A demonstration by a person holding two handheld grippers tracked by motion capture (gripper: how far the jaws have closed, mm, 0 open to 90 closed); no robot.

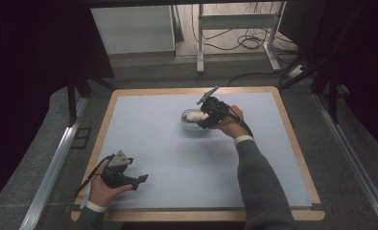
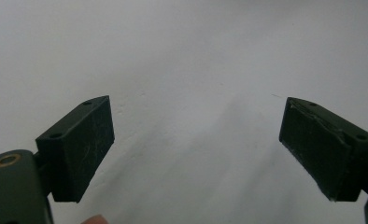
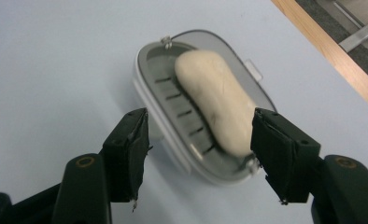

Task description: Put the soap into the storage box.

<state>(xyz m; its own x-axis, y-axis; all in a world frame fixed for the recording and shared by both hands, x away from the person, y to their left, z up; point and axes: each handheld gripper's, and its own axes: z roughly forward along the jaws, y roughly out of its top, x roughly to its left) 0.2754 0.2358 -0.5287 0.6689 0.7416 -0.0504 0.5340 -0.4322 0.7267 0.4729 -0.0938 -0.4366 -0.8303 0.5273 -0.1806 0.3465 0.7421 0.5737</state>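
No brand or writing can be read on the oval grey plastic soap dish [image 3: 191, 140], which sits past the middle of the pale blue counter [image 1: 177, 158] with a cream oblong soap bar [image 3: 215, 100] in it. The right claw [image 3: 198, 158] is wide open, empty, straddling the dish's near end. The left claw [image 2: 196, 149], at the near left, gapes empty.

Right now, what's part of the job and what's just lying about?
In the job:
- soap bar
- soap dish
- right gripper, jaws open over the dish

Lying about:
- left gripper, open, idle over the mat
- blue mat
- cables on the floor beyond the table
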